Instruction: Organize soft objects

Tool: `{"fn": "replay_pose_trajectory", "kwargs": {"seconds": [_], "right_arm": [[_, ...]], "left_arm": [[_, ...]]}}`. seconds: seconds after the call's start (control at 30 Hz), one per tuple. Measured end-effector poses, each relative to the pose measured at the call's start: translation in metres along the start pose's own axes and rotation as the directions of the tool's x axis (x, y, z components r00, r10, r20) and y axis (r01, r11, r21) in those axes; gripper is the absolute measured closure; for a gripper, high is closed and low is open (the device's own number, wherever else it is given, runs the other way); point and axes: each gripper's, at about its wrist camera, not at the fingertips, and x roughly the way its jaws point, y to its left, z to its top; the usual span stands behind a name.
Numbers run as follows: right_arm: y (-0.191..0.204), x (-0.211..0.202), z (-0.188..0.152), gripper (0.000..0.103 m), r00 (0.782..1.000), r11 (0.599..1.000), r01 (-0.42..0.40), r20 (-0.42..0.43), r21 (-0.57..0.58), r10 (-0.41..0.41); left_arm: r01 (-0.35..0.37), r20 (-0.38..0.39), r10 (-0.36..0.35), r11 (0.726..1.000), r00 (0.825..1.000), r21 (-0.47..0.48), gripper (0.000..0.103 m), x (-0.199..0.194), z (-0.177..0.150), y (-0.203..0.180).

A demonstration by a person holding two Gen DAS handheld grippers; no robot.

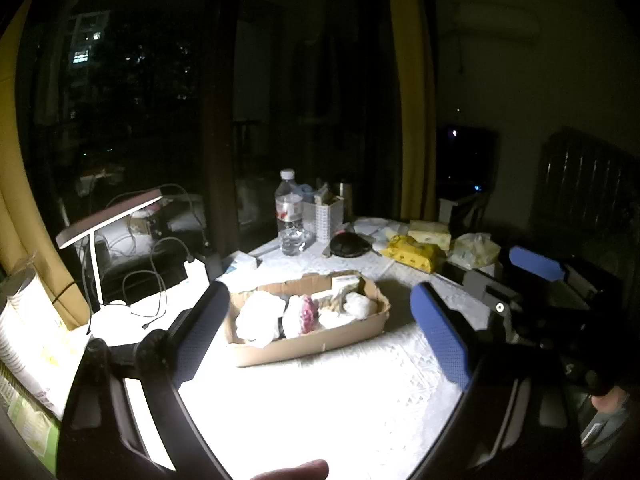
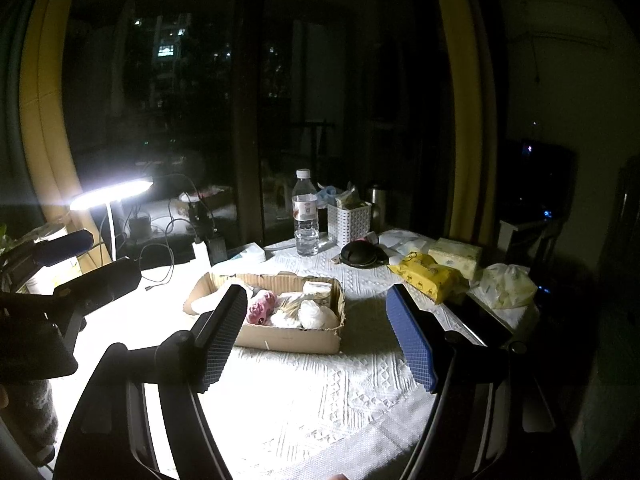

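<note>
Lamp [image 2: 112,194] on the far left is the only real light here, a flat-headed desk lamp with cables [image 2: 168,256] trailing behind its base, and it blows out the white textured cloth on the table [image 2: 320,392] so the near part is pretty much pure glare. The left gripper [image 1: 320,320] hangs above the table with its fingers [image 1: 200,336] spread wide apart and nothing between them; in the right wrist view it shows up at the left edge, also above the table. Moving to the middle, the cardboard box [image 2: 288,340] sits on the cloth and the soft objects are already in it: a white plush [image 2: 316,314] toward the right end, a pink plush [image 2: 262,308] near the centre, and more pale fabric stuff at the left end that I can't make out well. Behind the box stands a water bottle [image 2: 306,216], upright, with a white slatted basket [image 2: 348,220] just beside it and a dark round thing [image 2: 358,256] lying in front of the basket. The right gripper [image 2: 316,336] hovers in front of the box, fingers [image 2: 412,340] wide open, holding nothing. Over on the right side of the table there's a yellow packet [image 2: 426,274], a pale tissue box [image 2: 456,256] touching it behind, and a crumpled plastic bag [image 2: 506,284] near the table's edge.
</note>
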Motion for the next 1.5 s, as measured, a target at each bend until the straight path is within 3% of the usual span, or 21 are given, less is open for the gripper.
{"fn": "replay_pose_trajectory", "kwargs": {"seconds": [1.5], "right_arm": [[-0.0008, 0.0011, 0.0002, 0.028, 1.000, 1.000, -0.002, -0.002, 0.000, 0.002]], "left_arm": [[0.002, -0.007, -0.002, 1.000, 1.000, 0.006, 0.010, 0.0025, -0.0020, -0.0006]]}}
